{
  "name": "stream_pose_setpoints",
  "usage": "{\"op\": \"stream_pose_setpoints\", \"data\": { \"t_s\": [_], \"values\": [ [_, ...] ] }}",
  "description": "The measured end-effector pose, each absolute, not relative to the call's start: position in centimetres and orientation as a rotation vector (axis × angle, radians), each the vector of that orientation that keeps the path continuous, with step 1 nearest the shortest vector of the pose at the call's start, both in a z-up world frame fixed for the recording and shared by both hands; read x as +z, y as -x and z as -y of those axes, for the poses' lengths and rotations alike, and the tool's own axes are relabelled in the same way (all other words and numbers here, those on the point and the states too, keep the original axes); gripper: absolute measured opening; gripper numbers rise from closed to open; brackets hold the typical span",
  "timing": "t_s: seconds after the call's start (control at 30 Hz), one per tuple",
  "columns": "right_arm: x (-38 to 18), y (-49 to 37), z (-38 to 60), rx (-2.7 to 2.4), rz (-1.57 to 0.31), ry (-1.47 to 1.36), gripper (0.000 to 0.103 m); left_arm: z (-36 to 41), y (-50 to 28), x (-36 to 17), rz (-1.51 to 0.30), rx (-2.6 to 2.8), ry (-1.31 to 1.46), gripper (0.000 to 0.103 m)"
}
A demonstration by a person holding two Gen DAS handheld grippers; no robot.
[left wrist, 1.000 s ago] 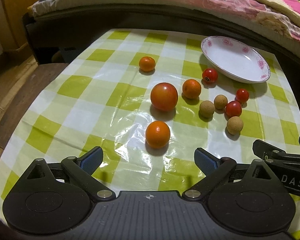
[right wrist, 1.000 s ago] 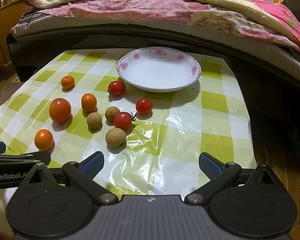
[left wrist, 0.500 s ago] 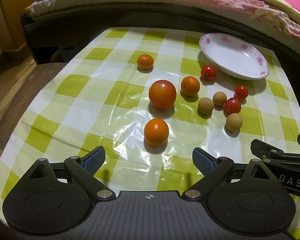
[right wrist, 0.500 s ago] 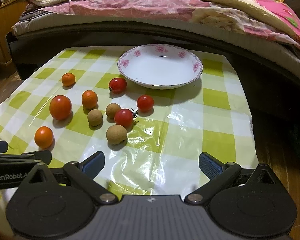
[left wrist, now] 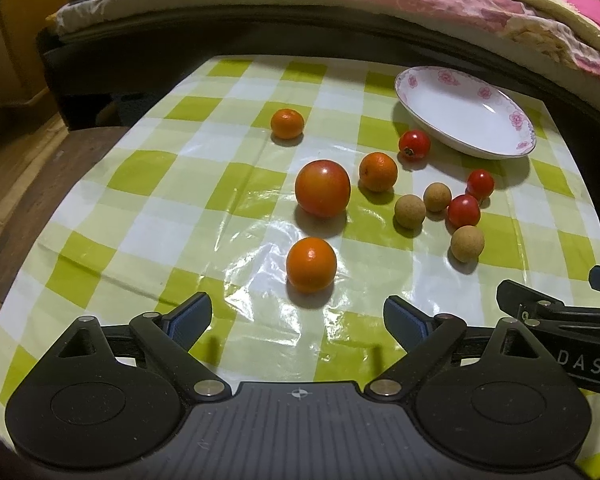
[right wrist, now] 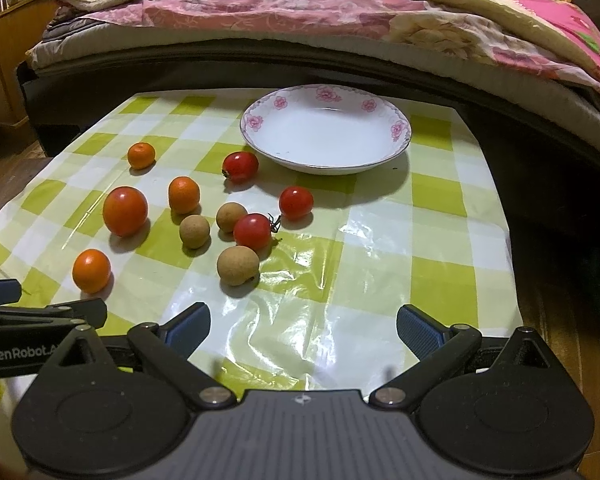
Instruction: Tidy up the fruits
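Note:
Several fruits lie loose on a green checked tablecloth point(left wrist: 140, 216). In the left wrist view a small orange point(left wrist: 311, 265) sits just ahead of my open, empty left gripper point(left wrist: 298, 316). Beyond it are a large tomato point(left wrist: 322, 188), two more oranges point(left wrist: 378, 171), three cherry tomatoes point(left wrist: 414, 144) and three brown longans point(left wrist: 467, 243). An empty white plate with pink flowers point(left wrist: 500, 112) stands at the far right. In the right wrist view my right gripper point(right wrist: 303, 326) is open and empty, with the nearest longan point(right wrist: 237, 265) ahead left and the plate point(right wrist: 256, 122) farther back.
A bed with pink and yellow quilts point(right wrist: 340, 12) runs along the table's far side. A wooden cabinet point(left wrist: 16, 40) stands at the far left. Wooden floor point(left wrist: 28, 168) lies past the table's left edge. Each gripper shows at the edge of the other's view point(right wrist: 40, 320).
Both grippers have drifted slightly forward and a little lower over the table, so the fruits appear a bit nearer. Nothing has been picked up or moved.

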State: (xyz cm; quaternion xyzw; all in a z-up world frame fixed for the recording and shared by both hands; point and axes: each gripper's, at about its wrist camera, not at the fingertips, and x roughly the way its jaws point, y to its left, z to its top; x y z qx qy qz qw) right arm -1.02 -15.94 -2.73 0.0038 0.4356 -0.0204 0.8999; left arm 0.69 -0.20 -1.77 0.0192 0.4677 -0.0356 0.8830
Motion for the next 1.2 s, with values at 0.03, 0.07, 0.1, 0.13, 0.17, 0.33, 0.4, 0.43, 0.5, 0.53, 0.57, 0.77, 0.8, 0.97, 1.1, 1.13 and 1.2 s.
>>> {"op": "stream_pose_setpoints", "data": {
  "t_s": [0.03, 0.07, 0.1, 0.13, 0.17, 0.33, 0.4, 0.43, 0.5, 0.53, 0.57, 0.77, 0.8, 0.97, 1.1, 1.13, 1.2],
  "values": [
    [-2.8, 1.0, 16.0, -0.041, -0.902, -0.010, 0.102, 0.2, -0.8, -1.8, -0.972, -0.078, -0.040, 0.096],
    [-2.8, 0.9, 16.0, -0.040, -0.903, -0.012, 0.102, 0.3, -0.9, -1.8, -0.970, -0.081, -0.042, 0.096],
    [-2.8, 0.9, 16.0, -0.038, -0.905, -0.014, 0.102, 0.3, -0.9, -1.8, -0.968, -0.082, -0.044, 0.096],
    [-2.9, 0.9, 16.1, -0.036, -0.907, -0.015, 0.102, 0.4, -1.0, -1.8, -0.964, -0.085, -0.046, 0.096],
    [-2.9, 0.8, 16.1, -0.033, -0.908, -0.014, 0.102, 0.5, -1.1, -1.8, -0.959, -0.090, -0.051, 0.096],
    [-2.8, 0.8, 16.1, -0.019, -0.899, -0.002, 0.102, 0.5, -1.6, -2.0, -0.941, -0.123, -0.036, 0.096],
    [-2.7, 0.7, 16.2, -0.013, -0.897, -0.001, 0.102, 0.6, -1.9, -2.3, -0.947, -0.129, -0.033, 0.095],
    [-2.8, 0.6, 16.2, -0.010, -0.898, -0.001, 0.102, 0.8, -2.1, -2.4, -0.947, -0.131, -0.040, 0.094],
    [-2.9, 0.5, 16.4, -0.009, -0.903, 0.000, 0.101, 0.9, -2.3, -2.7, -0.947, -0.136, -0.051, 0.093],
    [-2.9, 0.4, 16.5, -0.010, -0.904, 0.001, 0.101, 0.9, -2.4, -2.9, -0.948, -0.138, -0.052, 0.092],
    [-3.0, 0.3, 16.7, -0.011, -0.905, 0.002, 0.101, 0.9, -2.6, -3.0, -0.950, -0.141, -0.049, 0.089],
    [-3.2, 0.0, 17.4, -0.004, -0.909, -0.014, 0.101, 0.9, -3.3, -3.8, -0.961, -0.139, -0.044, 0.081],
    [-3.3, -0.1, 17.4, 0.002, -0.908, -0.018, 0.100, 1.0, -3.4, -3.9, -0.958, -0.136, -0.054, 0.080],
    [-3.1, -0.4, 17.1, 0.047, -0.874, -0.004, 0.097, 1.1, -3.5, -4.2, -0.950, -0.129, -0.085, 0.073],
    [-3.1, -0.6, 16.2, 0.111, -0.849, 0.027, 0.087, 1.1, -3.4, -4.2, -0.938, -0.138, -0.091, 0.065],
    [-3.2, -0.8, 15.9, 0.135, -0.849, 0.030, 0.084, 1.1, -3.3, -4.2, -0.937, -0.140, -0.094, 0.065],
    [-3.4, -1.1, 15.5, 0.164, -0.858, 0.033, 0.079, 1.1, -3.3, -4.1, -0.935, -0.146, -0.096, 0.062]
  ]
}}
